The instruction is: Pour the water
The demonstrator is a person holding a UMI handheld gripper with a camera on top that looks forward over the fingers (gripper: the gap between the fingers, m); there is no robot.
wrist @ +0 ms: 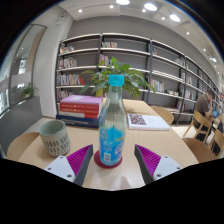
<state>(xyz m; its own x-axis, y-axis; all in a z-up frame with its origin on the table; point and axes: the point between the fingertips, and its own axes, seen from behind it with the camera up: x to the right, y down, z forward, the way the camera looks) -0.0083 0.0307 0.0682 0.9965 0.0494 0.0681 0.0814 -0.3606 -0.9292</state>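
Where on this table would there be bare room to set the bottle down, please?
Bare table lies right of the bottle, ahead of the open magazine. A narrower strip separates mug and bottle. Behind, the stacked books and plant crowd it. The bottle stands between the open fingers.

This looks like a library or reading room. Long white wall shelves [125, 55] carry rows of books, round recessed ceiling lights [150, 7] shine overhead, and a pale wooden table [160, 140] bears a stack of red-spined books [80, 106], an open magazine [147, 121] and a leafy green potted plant [115, 72].
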